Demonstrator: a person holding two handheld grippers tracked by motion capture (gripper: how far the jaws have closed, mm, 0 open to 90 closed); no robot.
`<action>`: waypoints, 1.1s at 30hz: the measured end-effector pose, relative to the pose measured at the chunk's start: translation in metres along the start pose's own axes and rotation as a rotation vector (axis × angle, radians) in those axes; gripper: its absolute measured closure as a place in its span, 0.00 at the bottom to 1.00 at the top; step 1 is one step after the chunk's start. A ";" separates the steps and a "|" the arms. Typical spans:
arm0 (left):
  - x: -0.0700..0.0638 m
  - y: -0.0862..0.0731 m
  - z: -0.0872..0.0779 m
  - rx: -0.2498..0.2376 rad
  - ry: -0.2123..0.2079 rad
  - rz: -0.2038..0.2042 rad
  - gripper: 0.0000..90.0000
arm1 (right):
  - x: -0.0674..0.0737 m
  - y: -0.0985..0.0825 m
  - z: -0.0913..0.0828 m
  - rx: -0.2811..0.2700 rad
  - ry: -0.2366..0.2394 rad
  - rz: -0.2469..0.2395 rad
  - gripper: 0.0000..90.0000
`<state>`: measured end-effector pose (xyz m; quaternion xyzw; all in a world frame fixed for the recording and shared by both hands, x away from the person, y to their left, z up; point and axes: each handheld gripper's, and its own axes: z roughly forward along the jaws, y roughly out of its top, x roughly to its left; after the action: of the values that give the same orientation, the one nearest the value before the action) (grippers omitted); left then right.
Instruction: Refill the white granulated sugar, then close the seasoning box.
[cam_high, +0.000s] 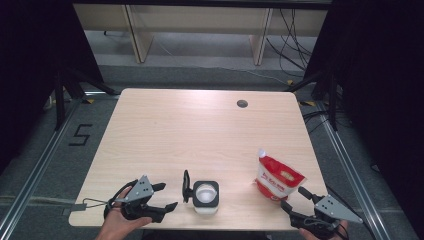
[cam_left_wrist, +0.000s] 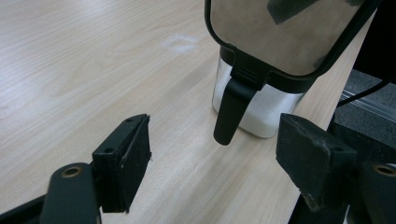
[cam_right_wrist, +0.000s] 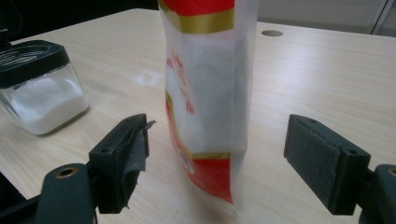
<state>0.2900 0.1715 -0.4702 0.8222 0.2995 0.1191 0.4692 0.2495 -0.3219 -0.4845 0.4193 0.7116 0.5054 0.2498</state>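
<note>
So, quick rundown:
Left gripper (cam_high: 167, 196): jaws spread, gripping nothing, just beside the sugar jar (cam_high: 206, 197), near edge.
Right gripper (cam_high: 294, 198): jaws wide, bracketing the standing red-and-white pouch (cam_high: 275, 179), not pinching.

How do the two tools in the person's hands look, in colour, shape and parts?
Both are black. The left tool and the right tool each carry a grey three-cornered plate with small holes on top. Each has two flat rectangular black pads on thin arms with a brass-coloured rivet. A thin cable trails from the left one. No sleeves are visible.
</note>
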 end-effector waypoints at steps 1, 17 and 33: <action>0.001 0.001 -0.001 0.009 -0.001 0.013 0.29 | -0.001 -0.001 -0.001 0.001 -0.003 -0.014 0.26; 0.000 0.015 -0.011 -0.052 0.006 -0.033 0.43 | -0.001 -0.004 -0.006 -0.002 -0.022 -0.008 0.26; -0.003 0.028 -0.011 -0.102 -0.025 0.040 0.93 | 0.002 -0.005 -0.014 0.001 -0.031 -0.023 0.27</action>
<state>0.2931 0.1663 -0.4402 0.8044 0.2705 0.1331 0.5119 0.2361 -0.3280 -0.4844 0.4190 0.7126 0.4956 0.2665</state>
